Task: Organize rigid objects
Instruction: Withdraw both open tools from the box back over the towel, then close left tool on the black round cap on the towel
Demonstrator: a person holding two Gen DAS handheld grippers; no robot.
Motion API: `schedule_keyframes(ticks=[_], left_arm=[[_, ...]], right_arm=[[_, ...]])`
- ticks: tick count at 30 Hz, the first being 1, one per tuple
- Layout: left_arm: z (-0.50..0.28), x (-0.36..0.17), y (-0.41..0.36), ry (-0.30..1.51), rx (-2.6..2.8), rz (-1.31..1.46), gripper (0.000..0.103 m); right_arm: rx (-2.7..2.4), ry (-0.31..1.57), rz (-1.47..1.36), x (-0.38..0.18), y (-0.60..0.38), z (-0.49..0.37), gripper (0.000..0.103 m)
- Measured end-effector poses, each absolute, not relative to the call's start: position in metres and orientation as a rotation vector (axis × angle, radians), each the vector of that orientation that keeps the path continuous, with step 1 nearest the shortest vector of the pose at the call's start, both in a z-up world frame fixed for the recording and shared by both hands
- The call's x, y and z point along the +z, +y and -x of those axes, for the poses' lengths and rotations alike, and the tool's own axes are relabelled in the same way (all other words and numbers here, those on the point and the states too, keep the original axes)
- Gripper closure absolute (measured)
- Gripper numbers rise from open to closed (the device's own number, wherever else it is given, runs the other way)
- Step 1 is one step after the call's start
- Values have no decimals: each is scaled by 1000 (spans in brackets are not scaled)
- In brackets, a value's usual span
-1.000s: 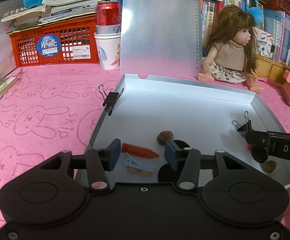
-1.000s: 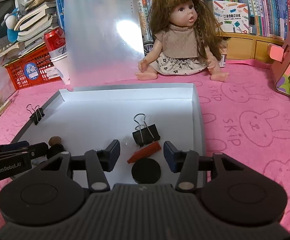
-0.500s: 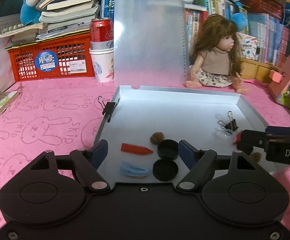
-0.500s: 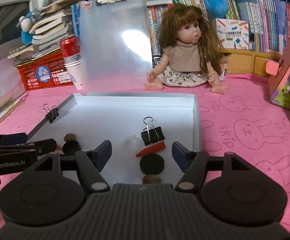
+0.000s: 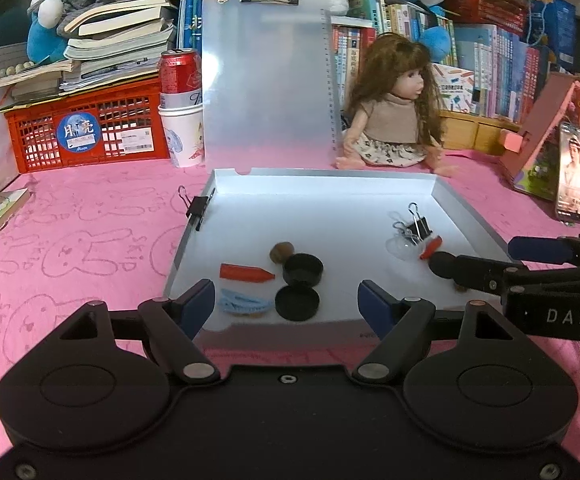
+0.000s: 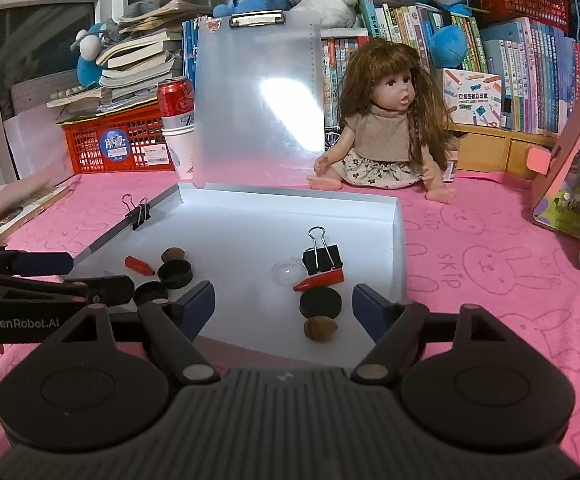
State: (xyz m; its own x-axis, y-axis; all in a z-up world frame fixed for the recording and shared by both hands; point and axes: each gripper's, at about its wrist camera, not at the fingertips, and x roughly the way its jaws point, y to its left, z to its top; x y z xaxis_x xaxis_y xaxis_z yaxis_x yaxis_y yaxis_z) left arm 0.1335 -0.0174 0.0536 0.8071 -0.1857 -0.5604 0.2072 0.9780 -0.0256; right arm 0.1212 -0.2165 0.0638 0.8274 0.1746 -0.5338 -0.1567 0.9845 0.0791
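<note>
A white tray [image 5: 182, 256] lies on the pink cloth. In its left part sit a red cone [image 5: 246, 273], a brown nut [image 5: 282, 251], a black cap [image 5: 302, 269], a black disc [image 5: 297, 303] and a blue hair clip [image 5: 244, 303]. My left gripper [image 5: 286, 300] hovers open at the tray's near edge, holding nothing. On the right side lie a binder clip [image 6: 321, 258], a clear dome [image 6: 288, 272], a second red cone [image 6: 319, 280], another black disc [image 6: 320, 303] and a nut [image 6: 320, 328]. My right gripper [image 6: 284, 304] hangs before them, its jaws opening and empty.
A second binder clip [image 5: 196, 208] grips the tray's left rim. Behind the tray stand a clear clipboard [image 5: 268, 80], a doll [image 5: 389, 120], a red can in a paper cup [image 5: 180, 120] and a red crate [image 5: 86, 128]. A phone [image 5: 571, 172] leans at the right.
Both grippers have drawn back and up from the tray and their jaws have widened. The small objects stay in the tray, now ahead of the fingers.
</note>
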Motion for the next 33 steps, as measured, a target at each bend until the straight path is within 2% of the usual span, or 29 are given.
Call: schedule_keyframes(ticks=[33], left_arm=[[-70, 29, -11, 644, -277, -39, 26]], right_arm=[[208, 497, 35, 42, -208, -30, 14]])
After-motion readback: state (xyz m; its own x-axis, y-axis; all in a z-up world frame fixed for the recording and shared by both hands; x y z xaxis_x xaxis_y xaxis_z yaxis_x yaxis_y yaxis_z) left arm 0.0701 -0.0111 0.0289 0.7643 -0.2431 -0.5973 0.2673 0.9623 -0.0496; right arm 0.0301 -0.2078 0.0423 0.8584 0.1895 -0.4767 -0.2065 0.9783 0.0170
